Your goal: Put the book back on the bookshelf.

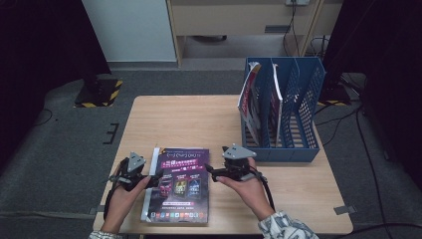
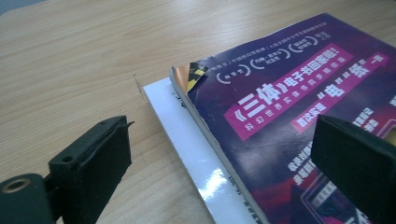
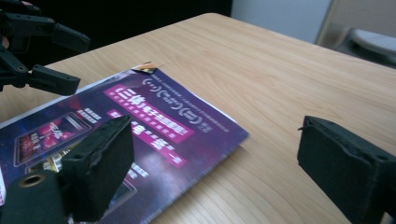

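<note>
Wooden table (image 1: 199, 119), purple magazine (image 1: 181, 184) flat between wide-apart left gripper (image 1: 153, 178) and right gripper (image 1: 211, 172), blue file rack (image 1: 298, 109) behind.

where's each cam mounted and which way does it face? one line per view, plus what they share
High view: above the person's side, looking forward and down on the table; both hands, left gripper and right gripper show.
Left gripper view: rides the left gripper, facing the purple magazine; open jaws show.
Right gripper view: rides the right gripper, facing across the magazine toward the left gripper; open jaws show.
Shared: the purple magazine on the wooden table.
</note>
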The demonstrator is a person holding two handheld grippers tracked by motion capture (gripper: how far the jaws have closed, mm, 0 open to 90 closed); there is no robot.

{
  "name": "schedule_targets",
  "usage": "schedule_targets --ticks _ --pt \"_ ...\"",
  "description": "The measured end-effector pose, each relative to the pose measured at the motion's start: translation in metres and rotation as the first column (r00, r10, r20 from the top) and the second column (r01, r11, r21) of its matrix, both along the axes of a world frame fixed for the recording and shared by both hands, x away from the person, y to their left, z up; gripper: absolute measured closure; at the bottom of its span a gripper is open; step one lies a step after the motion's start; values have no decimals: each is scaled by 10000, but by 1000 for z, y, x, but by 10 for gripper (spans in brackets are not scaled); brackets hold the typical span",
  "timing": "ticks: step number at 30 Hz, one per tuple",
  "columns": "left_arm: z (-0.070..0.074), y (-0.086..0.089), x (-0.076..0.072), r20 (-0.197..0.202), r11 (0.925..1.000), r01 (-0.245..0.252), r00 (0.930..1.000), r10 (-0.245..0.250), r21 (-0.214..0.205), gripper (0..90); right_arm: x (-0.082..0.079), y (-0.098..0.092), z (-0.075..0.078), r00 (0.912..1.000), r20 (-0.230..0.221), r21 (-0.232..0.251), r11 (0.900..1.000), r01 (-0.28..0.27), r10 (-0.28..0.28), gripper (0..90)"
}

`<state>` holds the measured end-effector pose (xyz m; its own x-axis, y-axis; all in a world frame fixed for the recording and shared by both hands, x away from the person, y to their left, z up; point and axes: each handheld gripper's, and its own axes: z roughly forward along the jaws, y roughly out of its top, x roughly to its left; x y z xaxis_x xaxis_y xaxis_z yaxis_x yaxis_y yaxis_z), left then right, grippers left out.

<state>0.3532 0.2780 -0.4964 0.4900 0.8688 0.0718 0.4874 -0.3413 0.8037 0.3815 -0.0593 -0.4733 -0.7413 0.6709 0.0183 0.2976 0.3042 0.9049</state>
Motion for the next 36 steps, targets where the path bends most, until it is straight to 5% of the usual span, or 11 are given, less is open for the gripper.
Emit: schedule_targets --ticks 10,24,32,36 --pt "-3 -1 8 -219 9997 -11 9998 5 -242 70 23 25 -12 9968 -785 299 9995 -105 128 159" --pt "-17 -11 19 -964 9967 807 9920 -810 -66 215 11 25 -31 9874 -1482 16 9984 -558 554 183" --pt "-21 -12 18 -1183 9941 844 9887 -921 -686 245 17 25 -39 9787 -1941 -3 9976 -689 676 137" --pt "-21 -14 18 -1177 9938 904 9882 -976 -645 238 19 26 -44 9744 -2129 42 9973 -731 723 134"
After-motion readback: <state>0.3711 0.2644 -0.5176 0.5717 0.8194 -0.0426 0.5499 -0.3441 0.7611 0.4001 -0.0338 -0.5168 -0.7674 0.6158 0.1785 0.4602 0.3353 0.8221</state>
